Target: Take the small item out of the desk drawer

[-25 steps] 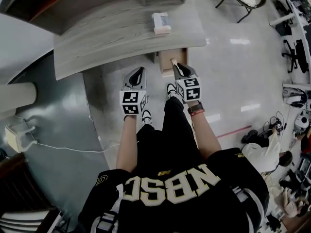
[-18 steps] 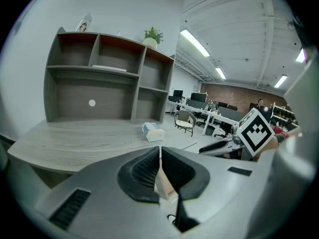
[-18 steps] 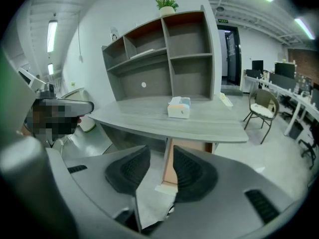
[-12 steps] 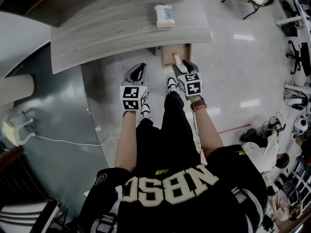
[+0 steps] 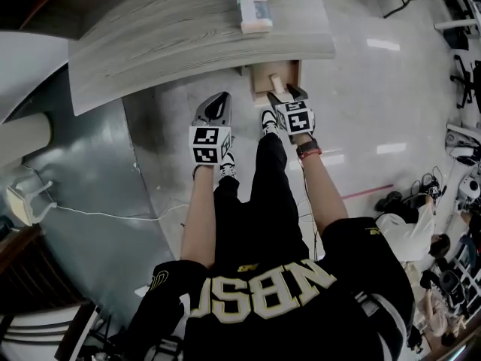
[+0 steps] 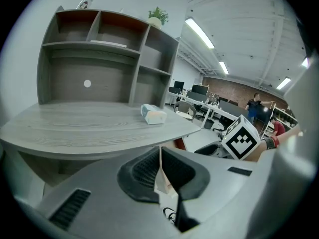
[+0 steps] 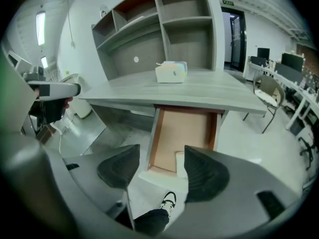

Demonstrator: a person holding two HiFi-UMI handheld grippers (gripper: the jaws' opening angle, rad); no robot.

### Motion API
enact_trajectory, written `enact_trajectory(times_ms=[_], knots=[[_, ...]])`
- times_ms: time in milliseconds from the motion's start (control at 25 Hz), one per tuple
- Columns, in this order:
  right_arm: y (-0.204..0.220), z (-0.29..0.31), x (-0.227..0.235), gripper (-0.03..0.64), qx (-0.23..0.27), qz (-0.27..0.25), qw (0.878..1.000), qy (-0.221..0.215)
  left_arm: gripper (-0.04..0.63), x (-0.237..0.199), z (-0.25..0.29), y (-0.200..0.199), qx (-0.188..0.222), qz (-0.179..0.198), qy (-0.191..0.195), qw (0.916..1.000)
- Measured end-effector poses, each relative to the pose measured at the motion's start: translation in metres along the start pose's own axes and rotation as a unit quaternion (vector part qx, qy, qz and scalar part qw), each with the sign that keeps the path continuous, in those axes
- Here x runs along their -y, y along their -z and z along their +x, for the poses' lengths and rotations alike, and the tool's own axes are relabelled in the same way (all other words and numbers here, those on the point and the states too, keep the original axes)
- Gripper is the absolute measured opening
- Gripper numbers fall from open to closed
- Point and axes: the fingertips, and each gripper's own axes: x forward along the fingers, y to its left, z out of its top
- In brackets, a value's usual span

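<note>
The jaws of my right gripper [image 7: 160, 169], just opened wide and empty, could clip the drawer [image 7: 182, 128] near edge and knock the small item [image 7: 180, 164] away.

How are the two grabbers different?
The left gripper is shut; the right gripper has just been opening, jaws wide with nothing between. The right gripper points at the open drawer; the left gripper is beside it, by the desk edge. Both carry a marker cube.

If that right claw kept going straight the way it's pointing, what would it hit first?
Probably the front edge of the open drawer, beside the small pale item inside; depth is unclear. The right claw has just been opening its jaws, nothing gripped.
</note>
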Motion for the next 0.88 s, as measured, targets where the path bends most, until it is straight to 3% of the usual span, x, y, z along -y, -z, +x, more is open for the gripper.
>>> enact_trajectory(times_ms=[560, 880], knots=[[0.056, 0.082, 0.028, 0.265, -0.070, -0.007, 0.997, -0.001, 0.014, -0.012, 0.045, 0.047, -0.034, 0.002, 0.018, 0.9993], [0.073, 0.116, 0.046, 0.264, -0.101, -0.048, 0.994, 0.001, 0.014, -0.011, 0.062, 0.061, -0.041, 0.004, 0.023, 0.9989]])
